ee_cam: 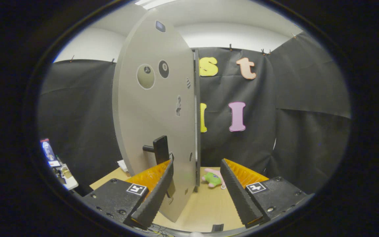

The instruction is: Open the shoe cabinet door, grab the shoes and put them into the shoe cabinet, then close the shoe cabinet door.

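The hand-held gripper [196,191] stood with its fingers spread and empty, the free edge of the swung-out shoe cabinet door [156,108] between them and its dark handle [161,149] just above the near finger. I judged that finger could snag the handle or knock the door. The cabinet's inside lay hidden behind the door, and no shoes could be made out, just a small plush toy [213,178] on the table [209,204] beyond.

A small pink-and-green plush toy [214,178] lay on the pale wooden counter [209,205], close to the black cloth wall [291,108]. Off to the far side, a white shelf [65,179] carried small cluttered items too blurred to identify.
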Demonstrator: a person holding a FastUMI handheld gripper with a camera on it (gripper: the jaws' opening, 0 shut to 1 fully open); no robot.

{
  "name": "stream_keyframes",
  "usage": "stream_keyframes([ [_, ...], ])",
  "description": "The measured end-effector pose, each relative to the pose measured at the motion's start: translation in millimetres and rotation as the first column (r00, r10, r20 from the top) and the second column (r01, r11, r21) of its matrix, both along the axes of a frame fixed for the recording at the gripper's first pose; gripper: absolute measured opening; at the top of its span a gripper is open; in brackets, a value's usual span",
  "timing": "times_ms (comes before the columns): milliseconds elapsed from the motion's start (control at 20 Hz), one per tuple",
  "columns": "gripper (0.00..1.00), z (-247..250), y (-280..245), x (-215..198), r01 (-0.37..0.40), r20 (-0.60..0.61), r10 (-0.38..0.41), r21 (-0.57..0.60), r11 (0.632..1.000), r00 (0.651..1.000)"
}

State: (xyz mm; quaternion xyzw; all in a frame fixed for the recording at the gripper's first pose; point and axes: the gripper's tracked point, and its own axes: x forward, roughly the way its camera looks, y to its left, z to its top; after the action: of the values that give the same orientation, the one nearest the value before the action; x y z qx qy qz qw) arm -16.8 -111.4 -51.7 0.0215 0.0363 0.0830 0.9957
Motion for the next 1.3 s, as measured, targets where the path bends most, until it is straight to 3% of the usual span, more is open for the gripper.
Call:
stream_keyframes([
  [550,0.95,-1.4,85.5,30.3,-0.02,-0.008,0.02,0.015,1.0,1.0],
  [950,0.99,-8.2,173.7,71.7,-0.125,-0.024,0.124,-0.006,0.992,0.992],
  [1300,0.99,-5.7,189.6,79.5,-0.114,-0.035,0.114,-0.009,0.993,0.993],
])
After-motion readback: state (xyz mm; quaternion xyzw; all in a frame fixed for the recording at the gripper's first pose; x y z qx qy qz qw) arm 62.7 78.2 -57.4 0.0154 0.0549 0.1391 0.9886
